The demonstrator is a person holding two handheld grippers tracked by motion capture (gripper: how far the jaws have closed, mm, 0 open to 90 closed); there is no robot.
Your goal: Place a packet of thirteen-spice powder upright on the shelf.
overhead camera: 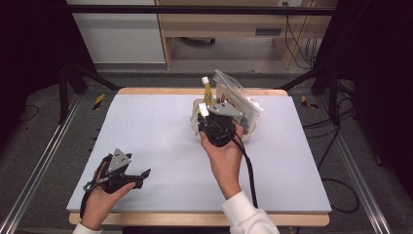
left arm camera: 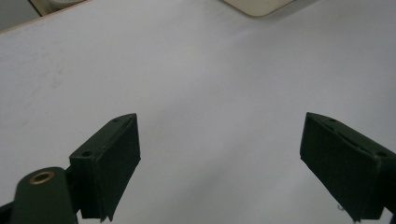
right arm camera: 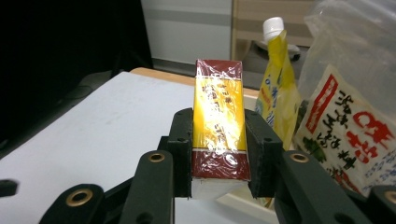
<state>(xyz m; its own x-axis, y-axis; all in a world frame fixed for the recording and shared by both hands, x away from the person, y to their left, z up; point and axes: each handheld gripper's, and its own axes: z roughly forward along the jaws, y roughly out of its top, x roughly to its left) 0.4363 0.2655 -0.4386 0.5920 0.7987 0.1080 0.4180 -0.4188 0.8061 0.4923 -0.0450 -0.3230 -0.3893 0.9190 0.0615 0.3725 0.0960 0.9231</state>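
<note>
The right hand-held gripper [right arm camera: 218, 154] clamps a yellow-and-red box [right arm camera: 218, 122] above the tray [overhead camera: 251, 132]; the left hand-held gripper [left arm camera: 219, 163] gapes wide, empty, over the worktop [overhead camera: 160, 136].

Looked like lab recording rig: black metal frame [overhead camera: 204, 9] around grey-topped table [overhead camera: 146, 126], dark curtains beside it, loose cables [overhead camera: 336, 190] on floor.

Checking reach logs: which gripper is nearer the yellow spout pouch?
Right. The right gripper is at the tub, just in front of the yellow spout pouch. The left gripper sits far off, near the table's front-left corner.
</note>
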